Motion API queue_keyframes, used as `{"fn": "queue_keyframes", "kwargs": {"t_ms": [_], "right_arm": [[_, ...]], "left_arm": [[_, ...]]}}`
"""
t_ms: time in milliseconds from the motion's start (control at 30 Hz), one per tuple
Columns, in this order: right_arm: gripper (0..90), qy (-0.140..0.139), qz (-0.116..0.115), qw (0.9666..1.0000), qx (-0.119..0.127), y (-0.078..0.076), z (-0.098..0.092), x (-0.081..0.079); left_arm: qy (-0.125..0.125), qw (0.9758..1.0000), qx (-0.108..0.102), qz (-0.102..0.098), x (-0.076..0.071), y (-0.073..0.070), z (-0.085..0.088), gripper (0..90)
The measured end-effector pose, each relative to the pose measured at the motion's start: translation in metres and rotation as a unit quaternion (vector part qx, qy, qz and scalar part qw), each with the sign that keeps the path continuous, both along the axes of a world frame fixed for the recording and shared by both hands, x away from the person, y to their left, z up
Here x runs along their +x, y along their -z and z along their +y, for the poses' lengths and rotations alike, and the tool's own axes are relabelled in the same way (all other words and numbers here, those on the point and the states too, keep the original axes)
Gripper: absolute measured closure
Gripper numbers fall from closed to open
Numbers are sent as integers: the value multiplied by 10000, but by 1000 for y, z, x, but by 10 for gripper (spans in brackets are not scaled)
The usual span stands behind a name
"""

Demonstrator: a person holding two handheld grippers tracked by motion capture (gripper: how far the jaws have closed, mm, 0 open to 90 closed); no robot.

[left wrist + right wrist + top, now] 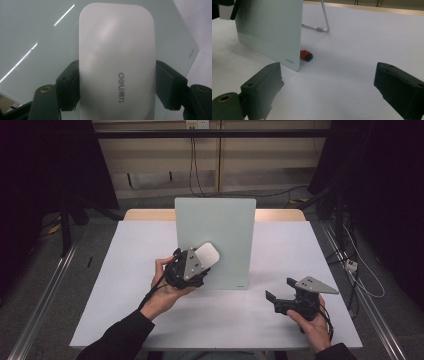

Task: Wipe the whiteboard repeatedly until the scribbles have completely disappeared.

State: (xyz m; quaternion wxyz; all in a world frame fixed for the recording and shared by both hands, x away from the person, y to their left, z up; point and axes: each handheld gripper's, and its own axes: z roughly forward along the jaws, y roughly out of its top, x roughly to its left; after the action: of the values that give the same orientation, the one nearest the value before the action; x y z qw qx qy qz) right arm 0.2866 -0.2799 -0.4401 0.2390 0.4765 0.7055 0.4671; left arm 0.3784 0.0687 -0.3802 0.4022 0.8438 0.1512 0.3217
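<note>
Nearest the person, the right tool (281,289) hovers low over the front right of the tabletop (280,330), its jaws standing wide apart with nothing between them; in the right gripper view they frame bare white surface.

A little farther in, the left tool (196,262) is clamped on a white eraser (116,62), gripping its lower half from both sides, the printed logo facing the camera. The eraser is held up against the face of the upright pale green board (220,220), near the board's lower left part as seen in the high view; whether it actually touches the glass cannot be told.

Behind the board, the right gripper view shows a small red and black object (306,55) lying on the tabletop just beside the board's bottom corner, and farther back the wire stand (324,17) propping the board.

Judging by this, the pick-up of the eraser is done and the wiping stage is in hand. The board's face looks clean where visible, so little may remain beyond finishing strokes and setting the eraser down.
</note>
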Motion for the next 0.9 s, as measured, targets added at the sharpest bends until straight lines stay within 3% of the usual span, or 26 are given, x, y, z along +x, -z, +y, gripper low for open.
{"fn": "queue_keyframes", "kwargs": {"t_ms": [367,467,667,900], "right_arm": [[77,-9,-3,10000,1,0,0,0],[77,-7,3,10000,5,0,0,0],[77,-10,3,10000,-2,0,0,0],[77,-13,3,10000,-2,0,0,0]], "left_arm": [[-247,9989,-347,-198,14,-29,11,303],[-245,9990,-242,-278,13,-27,10,304],[-128,9997,-105,-206,9,-19,6,303],[87,9998,122,-105,0,0,-3,303]]}}
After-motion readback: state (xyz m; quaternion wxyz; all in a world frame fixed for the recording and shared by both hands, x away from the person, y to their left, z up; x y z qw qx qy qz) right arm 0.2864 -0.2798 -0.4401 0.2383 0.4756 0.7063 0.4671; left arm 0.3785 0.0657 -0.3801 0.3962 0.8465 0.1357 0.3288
